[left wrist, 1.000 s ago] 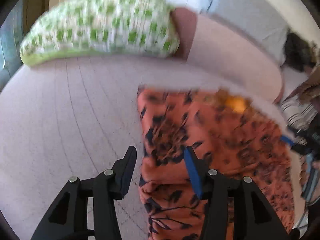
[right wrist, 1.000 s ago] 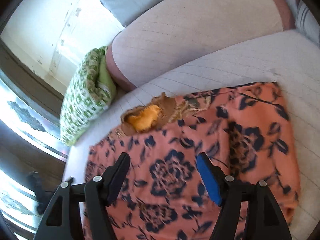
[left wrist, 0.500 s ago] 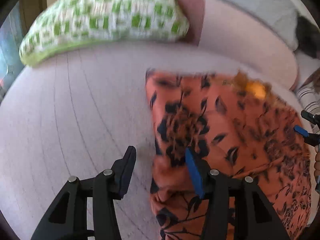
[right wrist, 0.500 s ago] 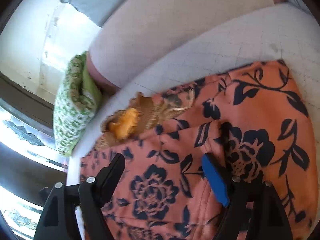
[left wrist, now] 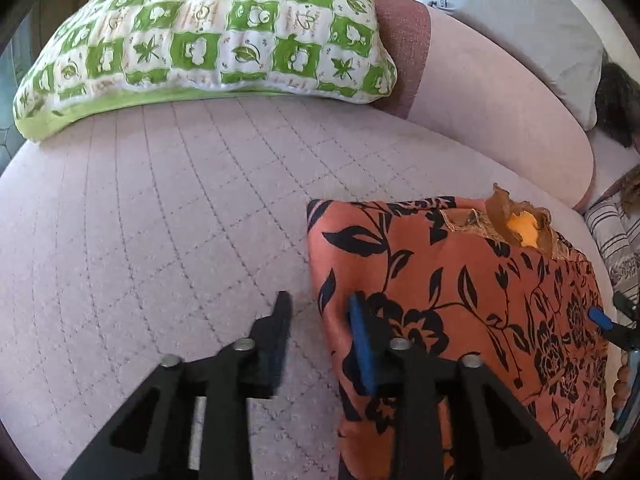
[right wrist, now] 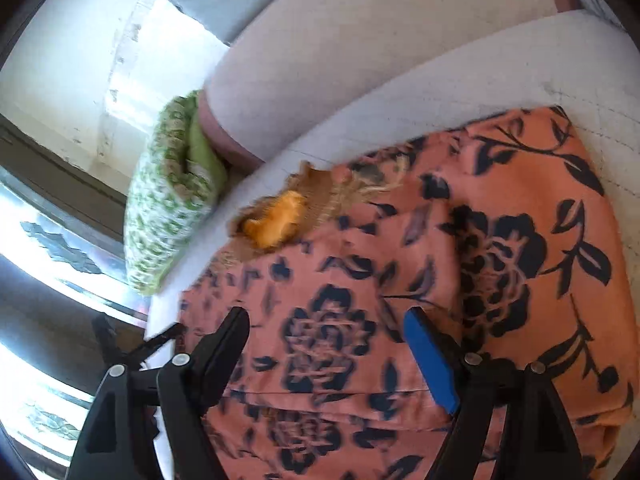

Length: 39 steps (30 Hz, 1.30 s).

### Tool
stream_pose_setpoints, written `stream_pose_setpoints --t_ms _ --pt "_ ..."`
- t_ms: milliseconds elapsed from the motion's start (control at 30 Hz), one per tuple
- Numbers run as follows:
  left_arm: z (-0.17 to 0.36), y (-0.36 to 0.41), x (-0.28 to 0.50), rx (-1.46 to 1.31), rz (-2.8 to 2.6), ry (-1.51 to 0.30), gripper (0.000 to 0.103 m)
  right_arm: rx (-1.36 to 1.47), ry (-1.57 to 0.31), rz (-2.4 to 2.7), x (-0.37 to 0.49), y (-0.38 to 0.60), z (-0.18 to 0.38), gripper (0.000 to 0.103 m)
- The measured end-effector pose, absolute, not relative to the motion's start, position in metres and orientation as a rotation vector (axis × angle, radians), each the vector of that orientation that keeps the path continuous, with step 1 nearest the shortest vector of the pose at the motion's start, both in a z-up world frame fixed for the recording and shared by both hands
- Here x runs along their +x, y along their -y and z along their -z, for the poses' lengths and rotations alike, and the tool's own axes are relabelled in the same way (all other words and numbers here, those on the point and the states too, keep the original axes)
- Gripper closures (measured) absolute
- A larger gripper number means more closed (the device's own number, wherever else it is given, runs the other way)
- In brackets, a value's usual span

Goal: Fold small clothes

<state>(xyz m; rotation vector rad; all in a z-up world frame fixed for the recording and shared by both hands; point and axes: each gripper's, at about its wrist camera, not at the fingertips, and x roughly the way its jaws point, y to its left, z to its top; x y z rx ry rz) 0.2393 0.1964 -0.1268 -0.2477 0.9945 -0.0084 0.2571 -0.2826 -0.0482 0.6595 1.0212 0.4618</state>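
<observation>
An orange garment with a black flower print (left wrist: 460,292) lies folded on the pale quilted sofa seat (left wrist: 160,240). Its neck opening shows brown trim and a yellow lining (left wrist: 524,232). My left gripper (left wrist: 320,312) is open and straddles the garment's left edge, its blue-padded finger on the cloth and the black finger over the seat. My right gripper (right wrist: 328,324) is open wide just above the garment (right wrist: 500,240), holding nothing. It also shows at the right edge of the left wrist view (left wrist: 604,320).
A green and white patterned cushion (left wrist: 208,40) lies at the back left of the seat, also in the right wrist view (right wrist: 168,200). The sofa backrest (left wrist: 500,100) rises behind. A grey pillow (left wrist: 528,20) and striped cloth (left wrist: 612,232) are at right.
My left gripper has closed partway and settled over the garment's left edge. My right gripper has opened wider and stays low over the garment. The garment lies as before.
</observation>
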Motion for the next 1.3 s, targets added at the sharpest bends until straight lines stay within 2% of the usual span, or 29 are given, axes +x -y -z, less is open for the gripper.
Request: stream_pose_setpoints --t_ms 100,233,367,433,533,600,833,1167,1200,1233,1267,1300 --pt "0.127 -0.193 0.237 -0.221 -0.019 -0.998 0.061 0.658 -1.091 -0.428 0.265 0.281 0.075 0.021" --pt "0.097 -0.186 0.206 -0.196 -0.014 -0.931 0.060 0.653 -1.015 -0.413 0.246 0.287 0.037 0.020" --pt "0.080 -0.167 0.139 -0.169 0.072 -0.901 0.049 0.619 -0.977 -0.402 0.200 0.301 0.006 0.021" --pt "0.076 -0.159 0.097 -0.155 0.110 -0.895 0.047 0.609 -0.975 -0.369 0.169 0.318 -0.003 0.021" --pt "0.077 -0.150 0.046 -0.155 0.139 -0.912 0.043 0.574 -0.998 -0.303 0.111 0.354 -0.015 0.020" --pt "0.082 -0.145 0.006 -0.192 0.126 -0.938 0.036 0.548 -1.049 -0.264 0.068 0.372 -0.017 0.020" --pt "0.101 -0.128 -0.066 -0.204 0.114 -1.024 0.036 0.466 -1.176 -0.189 -0.042 0.406 -0.007 0.020" --pt "0.122 -0.130 -0.085 -0.204 0.083 -1.091 0.036 0.396 -1.276 -0.142 -0.062 0.401 0.028 0.020" --pt "0.125 -0.130 -0.085 -0.199 0.079 -1.094 0.036 0.384 -1.279 -0.140 -0.062 0.400 0.027 0.023" --pt "0.126 -0.128 -0.085 -0.185 0.078 -1.087 0.036 0.363 -1.285 -0.134 -0.062 0.398 0.027 0.029" --pt "0.125 -0.127 -0.086 -0.178 0.077 -1.084 0.036 0.315 -1.299 -0.117 -0.063 0.395 0.026 0.046" --pt "0.125 -0.127 -0.087 -0.176 0.074 -1.087 0.037 0.269 -1.315 -0.106 -0.064 0.392 0.025 0.067"
